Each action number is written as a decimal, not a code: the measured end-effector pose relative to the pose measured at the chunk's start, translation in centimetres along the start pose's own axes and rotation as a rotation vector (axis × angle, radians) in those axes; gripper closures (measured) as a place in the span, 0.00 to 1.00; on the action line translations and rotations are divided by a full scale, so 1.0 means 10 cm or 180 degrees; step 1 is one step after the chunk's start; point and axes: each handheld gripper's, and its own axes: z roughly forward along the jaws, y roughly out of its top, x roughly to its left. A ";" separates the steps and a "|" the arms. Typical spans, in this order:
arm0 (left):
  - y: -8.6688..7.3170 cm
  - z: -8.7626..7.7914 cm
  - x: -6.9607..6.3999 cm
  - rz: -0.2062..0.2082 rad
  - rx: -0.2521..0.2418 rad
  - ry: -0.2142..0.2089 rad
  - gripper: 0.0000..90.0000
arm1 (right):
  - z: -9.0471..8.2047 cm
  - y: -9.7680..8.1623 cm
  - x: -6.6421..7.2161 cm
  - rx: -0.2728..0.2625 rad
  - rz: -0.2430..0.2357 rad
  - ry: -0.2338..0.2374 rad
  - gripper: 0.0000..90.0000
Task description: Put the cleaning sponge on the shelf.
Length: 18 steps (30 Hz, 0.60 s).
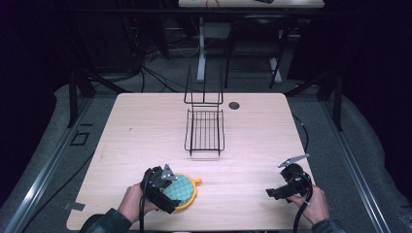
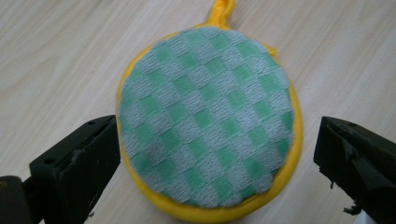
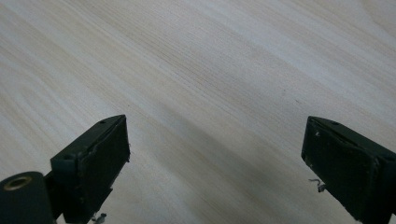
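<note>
High view. A person's two hands are coming in from the near edge of a pale wood-grain table, rectangular with rounded corners. The left gripper is hanging over a round pot holder near the front edge, left of centre; its black body and grey three-cornered plate are covering the pad's left part. The pad is showing a green checked face, a yellow rim and a small yellow loop pointing right. The right gripper is sitting well apart, near the front right corner, its jaws pointing left above bare wood, a cable trailing down from it. A black wire rack is standing at the table's middle: a flat grid of thin rods with an upright frame rising at its far end. A small dark round hole is lying just right of that frame.

Left gripper view. The pot holder is lying flat on the wood, a slightly oval disc. Its face is a woven terry-like weave in green and grey-white squares; the border is smooth yellow fabric, puffed at the near edge, with the loop at the far end. The left gripper is standing wide, one blocky matt-black jaw on each side of the pad. The jaw on the left is just beside the rim; whether it is touching, I cannot tell. The other is standing clear.

Right gripper view. The right gripper is spread wide too, its scuffed black pads holding nothing, with fine straight-grained light wood between them and a soft shadow lying across it.
</note>
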 end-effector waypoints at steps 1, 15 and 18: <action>0.01 0.01 -0.01 0.0031 0.0009 -0.0005 0.02 | 0.01 0.00 0.00 -0.0011 -0.0024 -0.0008 0.08; 0.08 0.16 -0.12 0.0244 0.0120 -0.0010 0.30 | 0.02 0.01 0.00 0.0057 -0.0048 0.0001 0.08; 0.08 0.17 -0.14 0.0270 0.0145 0.0038 0.33 | 0.03 0.00 0.01 0.0049 -0.0021 0.0014 0.08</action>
